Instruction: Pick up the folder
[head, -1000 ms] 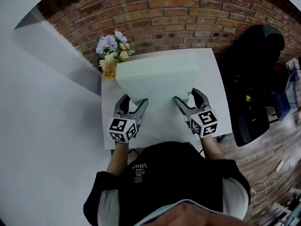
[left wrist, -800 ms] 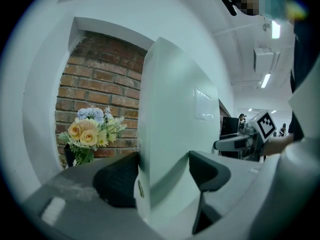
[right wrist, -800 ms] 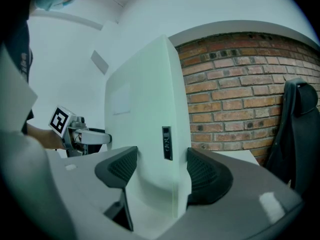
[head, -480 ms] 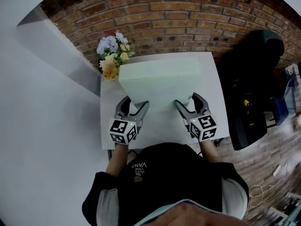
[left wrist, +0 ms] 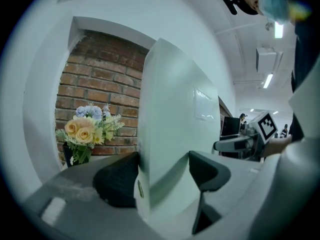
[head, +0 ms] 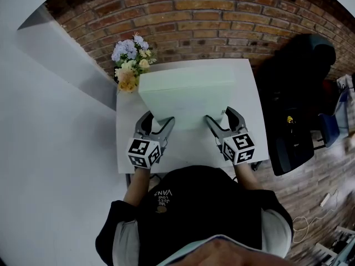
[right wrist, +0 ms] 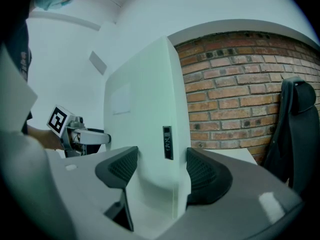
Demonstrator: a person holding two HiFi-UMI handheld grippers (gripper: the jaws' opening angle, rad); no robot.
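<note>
Two wide grips on one folder. Clamped with the left gripper at one lower corner, dark ribbed pads pressed to either face, jaws spread far apart to take the thickness. Clamped likewise with the right gripper at the other lower corner, close by a small dark label slot on the narrow end.

Seen from the head view as a pale green-white box file, upright on its long edge and set broadside across the table, narrow top turned up, lower part reaching down between the marker cubes. Cannot tell whether resting on the surface or hanging just clear of it. Placed over the middle of the table, well in from the near edge and a little short of the far edge. Held from the near side, both grippers reaching in over the near edge, the left one toward the left edge, the right one toward the right edge.

Farther out, at the far left corner, a bunch of yellow and lilac flowers in a dark vase, just beside the folder's left end. Behind the far edge, a brick wall. Off the right edge, a black chair.
</note>
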